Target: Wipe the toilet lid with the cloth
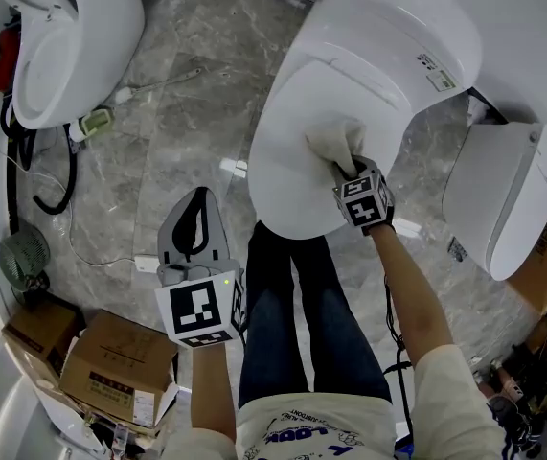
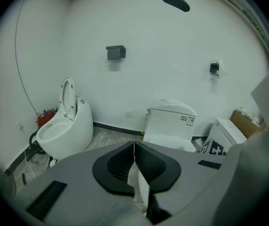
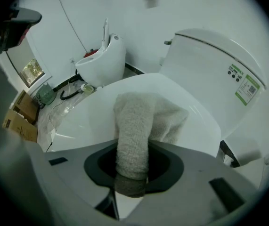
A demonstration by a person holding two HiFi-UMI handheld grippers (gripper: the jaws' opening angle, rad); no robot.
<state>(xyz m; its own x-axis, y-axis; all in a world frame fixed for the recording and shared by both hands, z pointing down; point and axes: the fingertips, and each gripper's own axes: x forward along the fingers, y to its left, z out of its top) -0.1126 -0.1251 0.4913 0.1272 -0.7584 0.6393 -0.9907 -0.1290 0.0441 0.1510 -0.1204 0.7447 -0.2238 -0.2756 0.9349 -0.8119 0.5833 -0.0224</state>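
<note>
Right hand-held gripper point(image 1: 350, 168), clamped on the cloth point(image 1: 335, 142) lying at the middle of the toilet lid point(image 1: 287, 175), should press it flat and sweep overlapping strokes to every edge, while the left hand-held gripper point(image 1: 194, 230), jaws together and empty, hangs over the floor point(image 1: 192, 89).

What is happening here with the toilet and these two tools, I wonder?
A person stands in front of a closed toilet lid and is working on it with a cloth. The right gripper has its jaws shut on the pale cloth, and the cloth lies on the middle of the lid. The left gripper takes no part: it hangs over the floor beside the person's legs, with its jaws together and nothing between them.
</note>
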